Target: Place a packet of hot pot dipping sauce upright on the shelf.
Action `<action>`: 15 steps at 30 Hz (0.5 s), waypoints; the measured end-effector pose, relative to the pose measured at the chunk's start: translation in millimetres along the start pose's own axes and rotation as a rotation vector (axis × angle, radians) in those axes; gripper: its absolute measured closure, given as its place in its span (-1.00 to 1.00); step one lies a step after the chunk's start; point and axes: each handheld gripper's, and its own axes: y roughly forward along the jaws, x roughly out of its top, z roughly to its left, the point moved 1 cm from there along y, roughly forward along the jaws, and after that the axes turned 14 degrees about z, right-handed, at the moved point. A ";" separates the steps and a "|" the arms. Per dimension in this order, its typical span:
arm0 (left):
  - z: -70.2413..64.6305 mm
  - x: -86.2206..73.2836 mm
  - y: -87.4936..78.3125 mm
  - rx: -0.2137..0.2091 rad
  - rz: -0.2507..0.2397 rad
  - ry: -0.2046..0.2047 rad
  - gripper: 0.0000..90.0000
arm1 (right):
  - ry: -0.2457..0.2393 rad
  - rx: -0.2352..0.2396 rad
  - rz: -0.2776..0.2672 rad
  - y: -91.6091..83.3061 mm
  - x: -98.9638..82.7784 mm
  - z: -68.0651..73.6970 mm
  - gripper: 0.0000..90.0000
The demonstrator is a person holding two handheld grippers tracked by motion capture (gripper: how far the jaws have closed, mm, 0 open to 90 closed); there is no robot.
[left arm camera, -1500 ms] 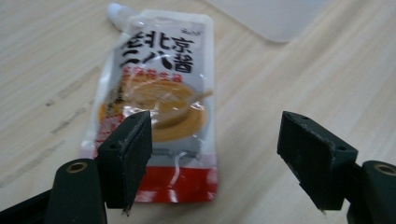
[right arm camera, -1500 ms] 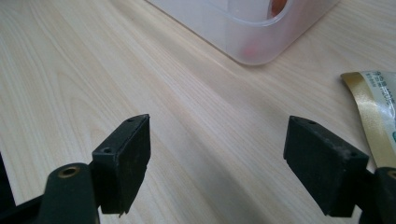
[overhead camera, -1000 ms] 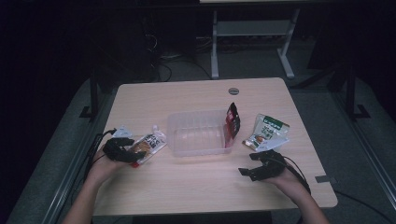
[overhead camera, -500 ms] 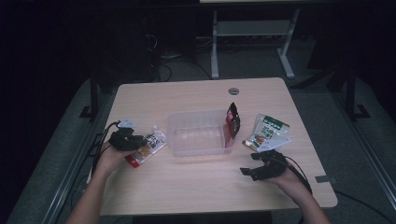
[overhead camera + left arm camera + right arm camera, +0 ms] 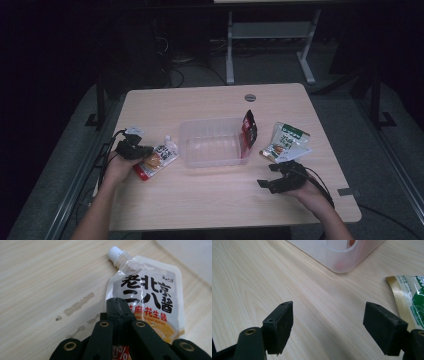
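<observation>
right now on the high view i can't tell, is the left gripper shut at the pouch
observer: yes, the left gripper has just closed, its jaws meeting over the pouch edge; whether film is pinched I cannot tell.
operator: which end of it points away from the jaws
observer: the white cap.
operator: and the right gripper
observer: the right gripper is open, with bare table between its jaws.

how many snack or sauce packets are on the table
3: spouted sauce pouch at the left hand-held gripper, red packet leaning upright against the clear bin's right end, green packet further right.
</observation>
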 end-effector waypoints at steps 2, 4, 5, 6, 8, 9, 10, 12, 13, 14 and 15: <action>-5.2 0.6 0.7 -0.019 0.011 0.028 0.99 | 0.001 0.000 0.003 -0.4 0.0 0.6 -0.47; -13.5 0.7 -0.6 -0.037 0.039 0.081 0.99 | -0.015 -0.004 -0.006 -0.6 -0.1 1.2 -0.47; -13.5 0.7 -0.6 -0.037 0.039 0.081 0.99 | -0.016 -0.003 -0.007 -1.2 -0.2 1.2 -0.47; -19.0 -0.5 -1.7 -0.053 0.054 0.107 0.99 | -0.005 0.000 -0.005 -1.6 -0.2 1.5 -0.47; -25.8 -3.1 -3.6 -0.061 0.073 0.125 0.99 | -0.004 -0.001 -0.004 -1.5 -0.4 0.7 -0.47; -25.8 -3.1 -3.6 -0.061 0.073 0.125 0.99 | -0.004 -0.001 -0.004 -1.5 -0.4 0.7 -0.47; -27.7 -4.8 -4.5 -0.065 0.078 0.137 0.99 | -0.002 -0.001 -0.001 -1.5 -0.5 0.4 -0.47; -31.2 -9.0 -5.7 -0.087 0.081 0.139 0.99 | -0.001 0.000 -0.002 -1.6 -0.6 0.3 -0.47; -32.8 -10.6 -6.2 -0.097 0.082 0.135 0.99 | -0.001 0.000 -0.002 -1.6 -0.6 0.3 -0.47; -34.7 -12.7 -7.3 -0.109 0.086 0.134 0.99 | 0.002 -0.001 -0.005 -1.9 -0.6 0.7 -0.47; -36.7 -14.8 -7.9 -0.121 0.086 0.132 0.99 | 0.002 -0.001 -0.005 -1.9 -0.6 0.7 -0.47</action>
